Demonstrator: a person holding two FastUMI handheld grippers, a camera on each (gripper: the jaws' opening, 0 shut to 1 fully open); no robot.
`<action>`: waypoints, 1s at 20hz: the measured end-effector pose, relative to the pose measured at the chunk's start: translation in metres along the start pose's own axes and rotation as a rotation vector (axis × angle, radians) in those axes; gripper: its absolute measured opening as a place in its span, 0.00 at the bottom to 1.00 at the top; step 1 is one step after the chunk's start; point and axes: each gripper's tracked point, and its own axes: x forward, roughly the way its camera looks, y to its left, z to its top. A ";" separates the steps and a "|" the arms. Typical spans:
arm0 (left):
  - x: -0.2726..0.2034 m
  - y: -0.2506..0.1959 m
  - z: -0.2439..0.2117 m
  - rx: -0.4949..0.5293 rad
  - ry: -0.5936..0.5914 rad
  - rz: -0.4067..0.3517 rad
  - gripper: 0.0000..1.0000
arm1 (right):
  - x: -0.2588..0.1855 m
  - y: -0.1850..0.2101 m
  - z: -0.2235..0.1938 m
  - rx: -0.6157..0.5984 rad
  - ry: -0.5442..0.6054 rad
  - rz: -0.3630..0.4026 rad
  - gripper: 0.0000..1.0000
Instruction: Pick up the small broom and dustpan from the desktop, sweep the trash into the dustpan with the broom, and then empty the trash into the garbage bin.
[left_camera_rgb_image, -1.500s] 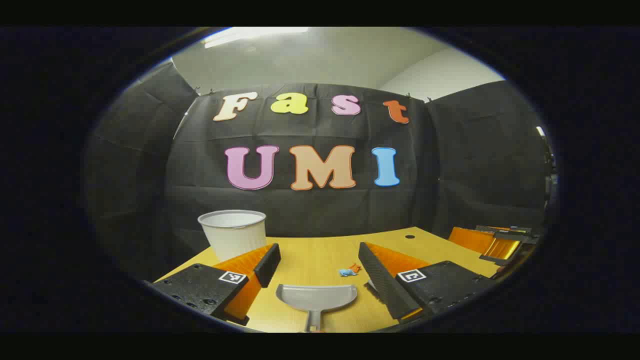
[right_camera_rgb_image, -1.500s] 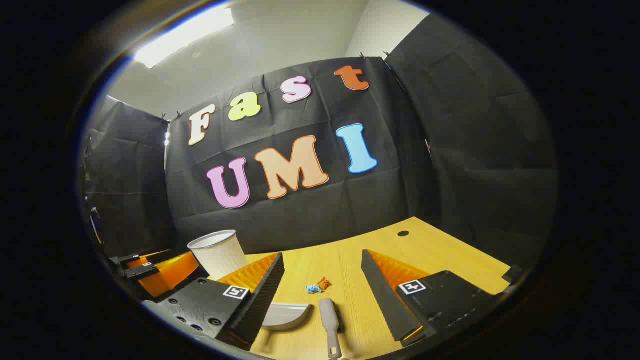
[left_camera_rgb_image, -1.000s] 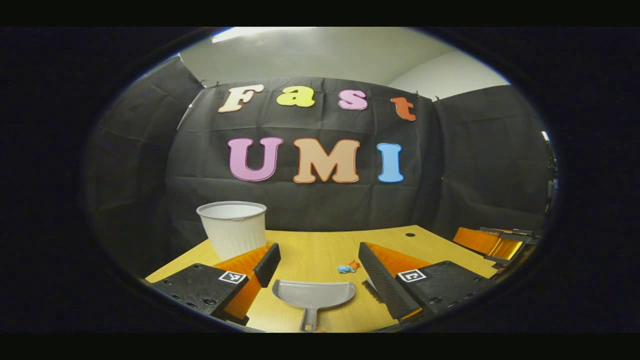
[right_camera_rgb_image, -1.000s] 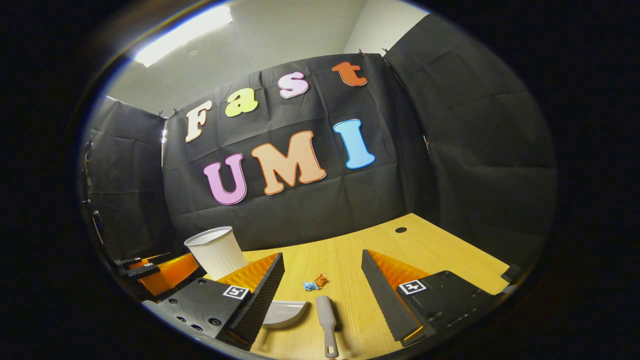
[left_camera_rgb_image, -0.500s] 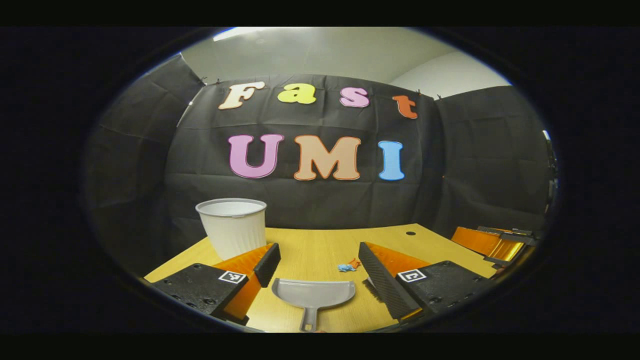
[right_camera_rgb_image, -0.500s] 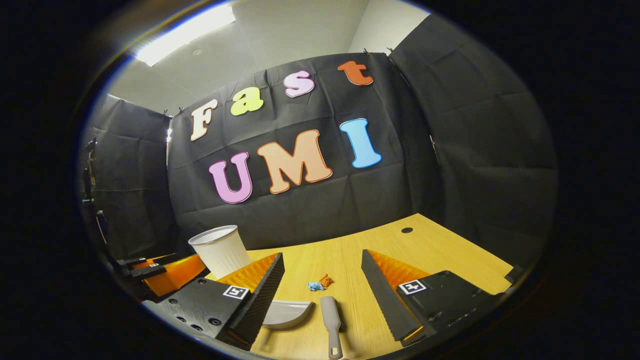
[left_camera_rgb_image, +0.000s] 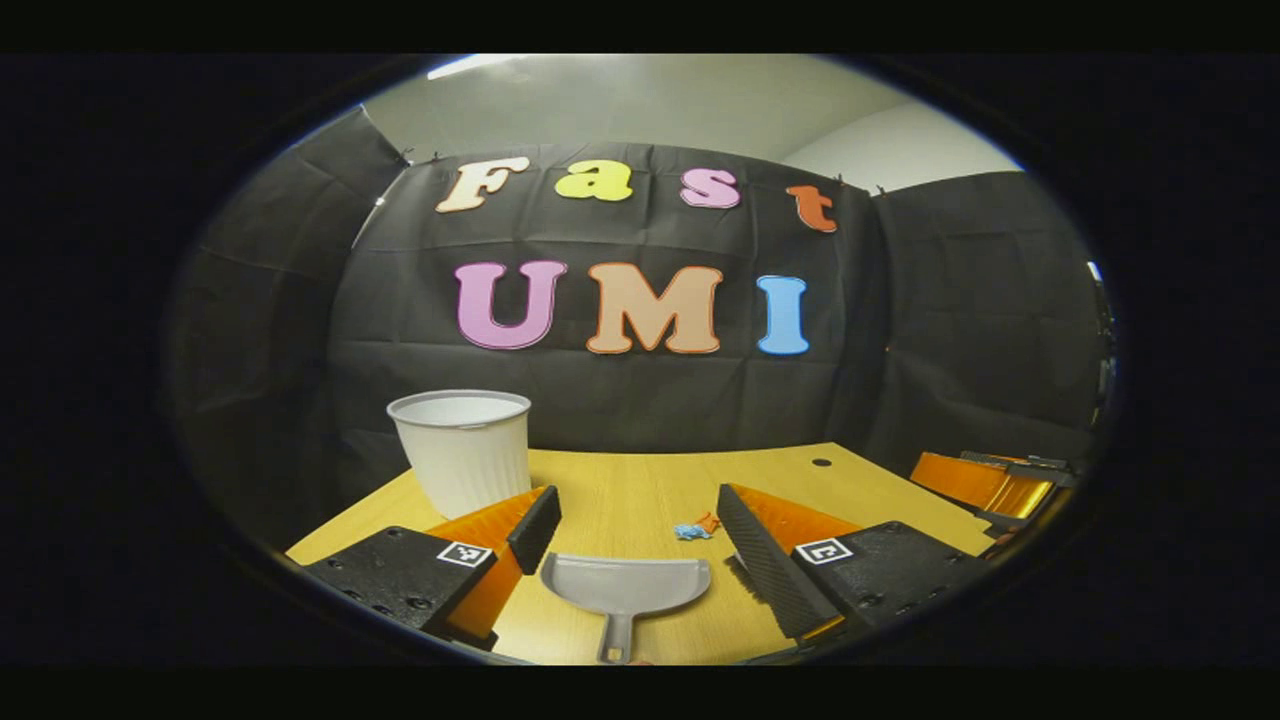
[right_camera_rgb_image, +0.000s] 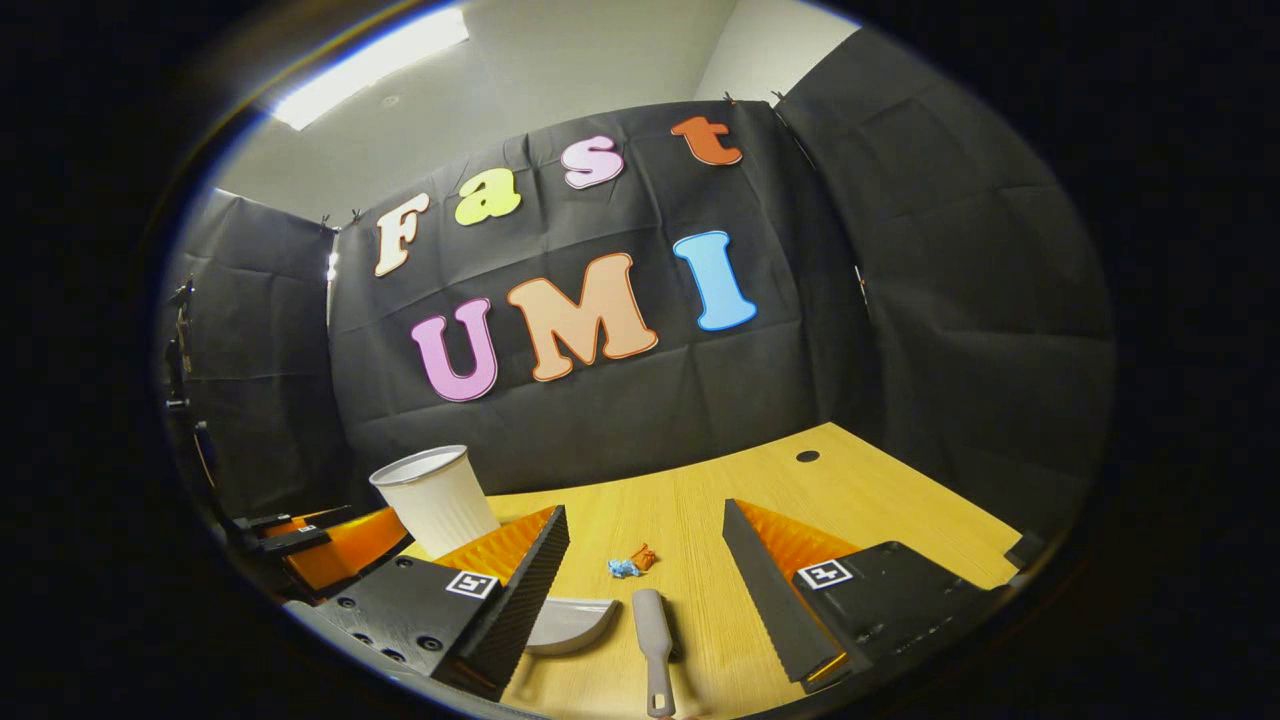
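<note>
Nothing is picked up yet: the dustpan (left_camera_rgb_image: 625, 585) lies flat on the surface (left_camera_rgb_image: 640, 490) between the spread fingers of the left hand-held gripper (left_camera_rgb_image: 632, 530), and the broom (right_camera_rgb_image: 655, 640) lies beside it, between the spread fingers of the right hand-held gripper (right_camera_rgb_image: 645, 560). The trash (left_camera_rgb_image: 695, 528), small blue and orange scraps, sits unswept just beyond the dustpan, and the bin (left_camera_rgb_image: 462, 450) stands upright farther back on the left. Grasping both tools, sweeping and emptying all remain
</note>
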 end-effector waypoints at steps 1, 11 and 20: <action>0.000 0.000 -0.002 -0.002 0.005 0.001 0.94 | 0.000 0.000 0.001 0.000 0.001 -0.002 0.92; 0.008 -0.010 -0.033 -0.022 0.118 -0.035 0.94 | 0.010 0.004 -0.032 0.001 0.103 0.022 0.92; -0.014 0.015 -0.156 -0.001 0.555 -0.056 0.98 | 0.029 -0.024 -0.180 -0.004 0.558 0.040 0.92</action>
